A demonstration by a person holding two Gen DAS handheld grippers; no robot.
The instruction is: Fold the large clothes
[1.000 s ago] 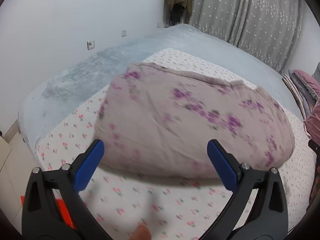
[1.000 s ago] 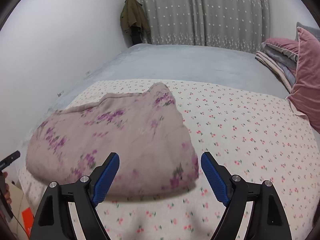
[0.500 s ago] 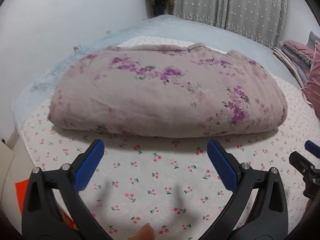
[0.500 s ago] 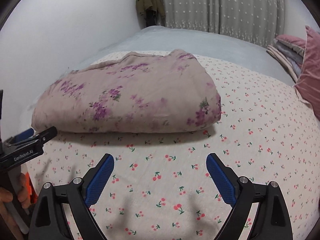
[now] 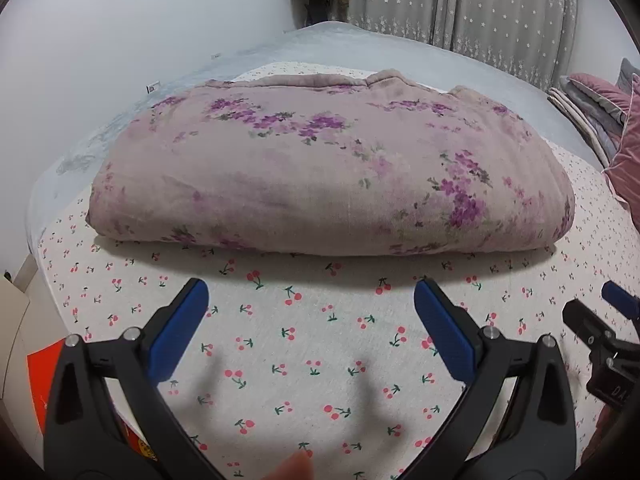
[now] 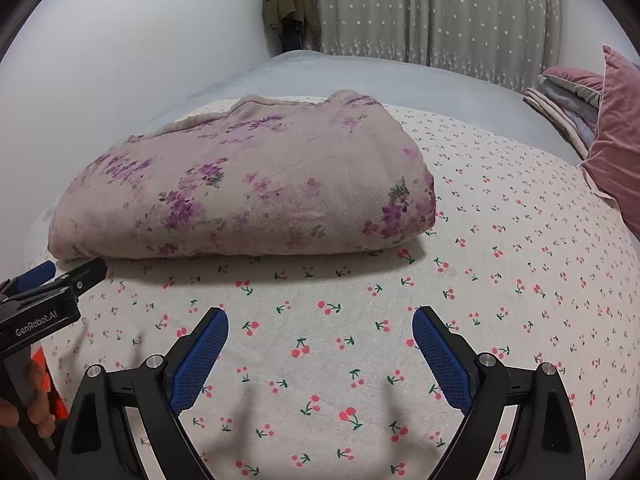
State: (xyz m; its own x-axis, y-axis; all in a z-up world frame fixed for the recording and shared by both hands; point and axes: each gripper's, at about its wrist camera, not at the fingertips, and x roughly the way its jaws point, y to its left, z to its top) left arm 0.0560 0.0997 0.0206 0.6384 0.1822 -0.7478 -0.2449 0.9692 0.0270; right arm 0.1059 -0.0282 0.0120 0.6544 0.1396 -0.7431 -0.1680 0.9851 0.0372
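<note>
A folded mauve quilted garment with purple flowers [image 5: 332, 176] lies in a thick bundle on the cherry-print sheet [image 5: 312, 344]; it also shows in the right wrist view [image 6: 248, 188]. My left gripper [image 5: 312, 304] is open and empty, just short of the bundle's near folded edge. My right gripper [image 6: 320, 332] is open and empty, in front of the bundle's right end. The left gripper shows at the left of the right wrist view [image 6: 56, 280], the right gripper at the right of the left wrist view [image 5: 600, 328].
The cherry sheet lies on a grey bedspread [image 6: 360, 76]. Pink pillows and folded bedding [image 6: 592, 120] are stacked at the right. A white wall runs along the left, curtains [image 6: 440, 12] and a hanging jacket [image 6: 290, 4] at the back. The bed's left edge drops to the floor [image 5: 24, 320].
The garment bundle has come to rest flat on the sheet. Both grippers have lowered and drawn close to its near edge, still open and empty.
</note>
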